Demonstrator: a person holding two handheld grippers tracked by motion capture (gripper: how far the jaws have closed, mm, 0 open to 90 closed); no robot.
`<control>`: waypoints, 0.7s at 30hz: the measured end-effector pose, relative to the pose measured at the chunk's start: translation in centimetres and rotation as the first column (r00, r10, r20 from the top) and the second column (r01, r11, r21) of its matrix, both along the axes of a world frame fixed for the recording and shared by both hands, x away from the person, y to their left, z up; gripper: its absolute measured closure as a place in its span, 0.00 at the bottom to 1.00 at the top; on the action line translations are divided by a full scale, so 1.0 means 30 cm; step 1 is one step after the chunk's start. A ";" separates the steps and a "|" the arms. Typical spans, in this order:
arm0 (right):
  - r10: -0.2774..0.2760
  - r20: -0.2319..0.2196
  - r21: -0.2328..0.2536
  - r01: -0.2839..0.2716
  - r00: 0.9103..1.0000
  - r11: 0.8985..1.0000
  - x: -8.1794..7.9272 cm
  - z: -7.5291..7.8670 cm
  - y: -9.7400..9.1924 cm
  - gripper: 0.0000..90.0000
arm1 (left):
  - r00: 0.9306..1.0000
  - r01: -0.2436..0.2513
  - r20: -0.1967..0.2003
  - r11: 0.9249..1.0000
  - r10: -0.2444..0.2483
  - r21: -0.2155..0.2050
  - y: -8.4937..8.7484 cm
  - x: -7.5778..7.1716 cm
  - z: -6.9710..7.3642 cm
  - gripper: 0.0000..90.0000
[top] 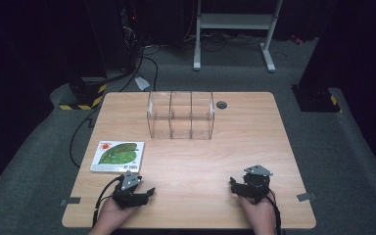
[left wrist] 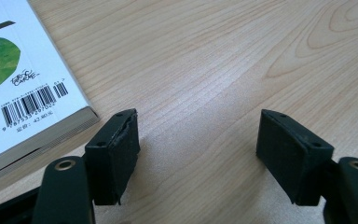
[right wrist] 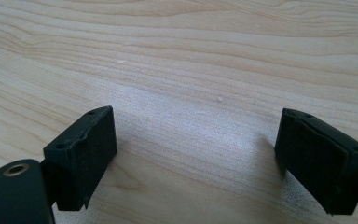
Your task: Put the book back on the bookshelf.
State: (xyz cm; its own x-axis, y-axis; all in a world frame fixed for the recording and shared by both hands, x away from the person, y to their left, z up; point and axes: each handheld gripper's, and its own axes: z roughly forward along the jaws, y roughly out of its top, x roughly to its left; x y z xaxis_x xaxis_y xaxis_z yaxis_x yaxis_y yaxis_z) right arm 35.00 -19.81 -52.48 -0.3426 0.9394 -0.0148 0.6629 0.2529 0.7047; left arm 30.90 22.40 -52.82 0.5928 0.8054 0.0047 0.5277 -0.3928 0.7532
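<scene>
Left gripper (top: 144, 192) sat low over the worktop (top: 254, 147) at its near edge, jaws spread wide with nothing but bare wood grain between them. It rested just beside the near corner of a picture book (top: 117, 156), which lay flat, barcode side up, green leaf art showing, at the left of the worktop. From the left gripper view the book's (left wrist: 28, 107) page edges stood close to one pad, apart from it, so I judged the hand was parked there ready to take the book by that corner. Right gripper (top: 237, 187) lay well apart on the right side, equally wide and empty, likely waiting. A clear three-compartment organizer (top: 181, 115) stood empty toward the far edge, its slots seemingly suited to receiving the book upright.
</scene>
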 end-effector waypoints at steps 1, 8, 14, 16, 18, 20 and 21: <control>0.000 0.000 0.000 0.000 1.000 1.000 0.000 0.000 0.000 0.14 | 1.000 0.000 0.000 1.000 0.000 0.000 0.000 0.000 0.000 0.33; 0.001 0.000 0.001 -0.001 1.000 1.000 0.000 0.000 0.000 0.14 | 1.000 -0.001 0.000 1.000 0.001 -0.001 0.000 0.000 0.000 0.33; 0.001 0.000 0.001 -0.001 1.000 1.000 0.001 0.000 0.000 0.14 | 1.000 0.002 0.001 1.000 -0.002 0.000 0.001 -0.002 0.000 0.33; -0.001 -0.001 0.002 0.001 1.000 1.000 0.000 0.000 0.001 0.14 | 1.000 0.007 0.000 1.000 -0.007 0.002 0.001 -0.003 0.000 0.32; 0.001 0.000 0.001 -0.001 1.000 1.000 0.001 0.000 0.000 0.14 | 1.000 0.011 -0.002 1.000 -0.011 0.004 0.002 -0.004 0.001 0.32; 0.001 0.000 0.001 -0.001 1.000 1.000 0.001 0.000 0.000 0.14 | 1.000 0.018 -0.007 1.000 -0.018 0.007 0.001 -0.006 0.001 0.29; 0.001 0.000 0.002 -0.001 1.000 1.000 0.001 0.000 0.000 0.14 | 1.000 0.026 -0.007 1.000 -0.026 0.015 0.003 -0.006 0.002 0.29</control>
